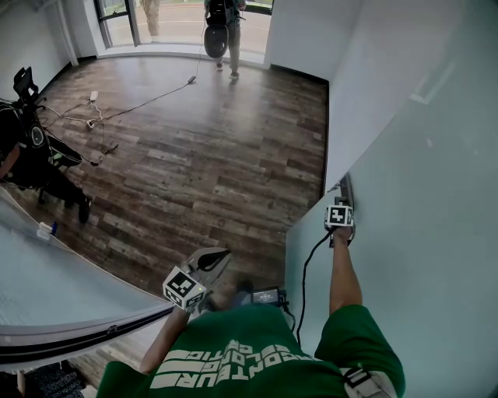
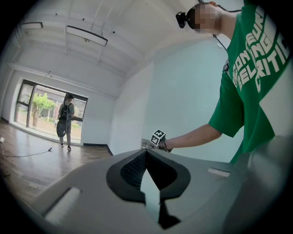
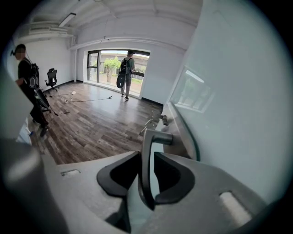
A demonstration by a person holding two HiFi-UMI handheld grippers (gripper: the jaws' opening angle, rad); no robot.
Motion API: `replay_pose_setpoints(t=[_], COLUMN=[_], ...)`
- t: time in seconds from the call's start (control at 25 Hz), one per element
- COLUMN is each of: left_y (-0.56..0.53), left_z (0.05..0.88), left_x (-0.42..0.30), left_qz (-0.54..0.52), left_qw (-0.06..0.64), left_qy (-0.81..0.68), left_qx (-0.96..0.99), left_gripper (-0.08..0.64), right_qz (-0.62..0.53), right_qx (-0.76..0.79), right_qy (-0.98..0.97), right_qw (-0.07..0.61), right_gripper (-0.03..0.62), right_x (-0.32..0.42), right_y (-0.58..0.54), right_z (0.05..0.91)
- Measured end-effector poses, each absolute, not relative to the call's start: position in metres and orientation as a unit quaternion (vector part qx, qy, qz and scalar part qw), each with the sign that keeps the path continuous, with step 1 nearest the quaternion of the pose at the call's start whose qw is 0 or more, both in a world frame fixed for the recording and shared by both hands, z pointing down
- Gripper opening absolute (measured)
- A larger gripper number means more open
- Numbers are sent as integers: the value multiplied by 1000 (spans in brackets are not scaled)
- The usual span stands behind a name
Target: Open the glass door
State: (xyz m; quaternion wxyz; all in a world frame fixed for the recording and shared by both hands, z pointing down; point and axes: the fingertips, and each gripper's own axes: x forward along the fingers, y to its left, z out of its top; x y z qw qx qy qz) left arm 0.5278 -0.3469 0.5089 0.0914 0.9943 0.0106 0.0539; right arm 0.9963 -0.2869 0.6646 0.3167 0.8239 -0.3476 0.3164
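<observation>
The glass door (image 1: 420, 233) is the pale, frosted panel filling the right side of the head view, with its free edge toward the wooden floor (image 1: 202, 155). On that edge sits a grey lever handle (image 3: 148, 157). The right tongs (image 3: 146, 155) reach out to it, and the handle stands between their black pads. The pads are slightly parted around it (a sliver of gap shows on the right side), not clamped. The left tongs (image 2: 146, 152) hang low by the person's green shirt (image 1: 257, 357), tips together and holding nothing. Farther off, a black cable (image 1: 148, 99) trails across the floor. A person with a backpack (image 1: 224, 31) stands at the far window (image 1: 179, 23), and another person in black (image 1: 31, 155) is at the left beside an office chair (image 1: 25, 82).
</observation>
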Motion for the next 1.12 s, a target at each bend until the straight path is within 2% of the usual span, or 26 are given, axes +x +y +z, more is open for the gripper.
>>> replay_pose_setpoints(t=[0.24, 0.32, 0.44, 0.6, 1.12], left_y=[-352, -355, -359, -361, -369], left_z=[507, 506, 504, 504, 506], left_x=[527, 525, 523, 519, 493], left_qz=[51, 50, 49, 45, 42], left_qw=[91, 91, 90, 91, 88], left_qy=[4, 0, -3, -11, -38], left_qx=[995, 995, 995, 995, 994], left_gripper=[15, 15, 15, 14, 14], right_qz=[233, 209, 182, 158, 70], right_qx=[855, 856, 849, 826, 723], right_qy=[-328, -355, -419, -489, -656], right_qw=[327, 312, 264, 231, 207], right_gripper=[107, 76, -6, -6, -6], right_x=[981, 965, 935, 892, 735], right_y=[-281, -285, -290, -295, -329], right_z=[624, 608, 584, 565, 530])
